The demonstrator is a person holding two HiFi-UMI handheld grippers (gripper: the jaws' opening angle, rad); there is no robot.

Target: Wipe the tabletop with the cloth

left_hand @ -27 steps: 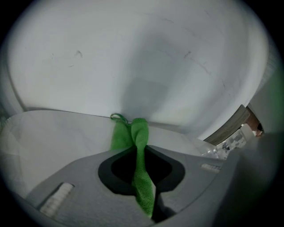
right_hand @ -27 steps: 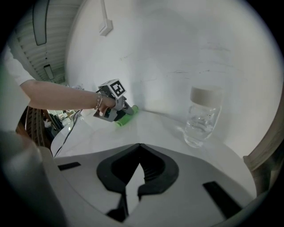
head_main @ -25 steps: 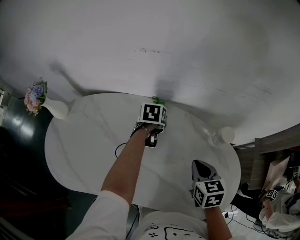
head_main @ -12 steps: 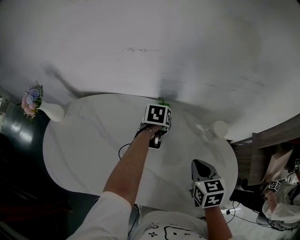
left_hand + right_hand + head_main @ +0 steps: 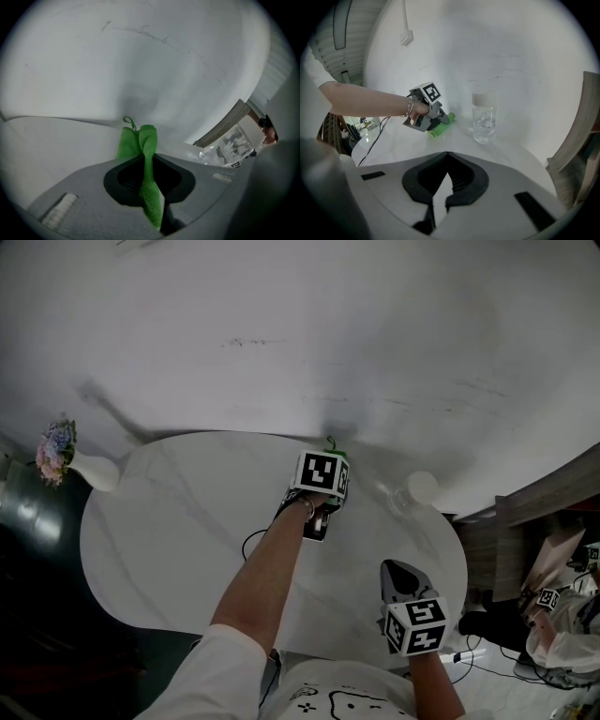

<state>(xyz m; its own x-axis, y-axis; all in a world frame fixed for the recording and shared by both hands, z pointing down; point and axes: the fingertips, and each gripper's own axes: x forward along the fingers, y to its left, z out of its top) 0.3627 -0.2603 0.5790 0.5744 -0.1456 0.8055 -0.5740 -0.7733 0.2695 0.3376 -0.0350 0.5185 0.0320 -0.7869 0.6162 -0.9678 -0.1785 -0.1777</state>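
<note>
While left gripper (image 5: 146,157) clamps the green cloth (image 5: 129,143), cloth sits on the tabletop (image 5: 178,521) at its far edge, centre of head view. Right gripper (image 5: 446,153) at lower right: jaws together, nothing between them.

Left tongs (image 5: 326,463), green cloth (image 5: 330,442), far side of table (image 5: 169,521)

Most of the desk (image 5: 178,531) is wide open; just the vase (image 5: 94,472) far left and glass (image 5: 412,491) right.
</note>
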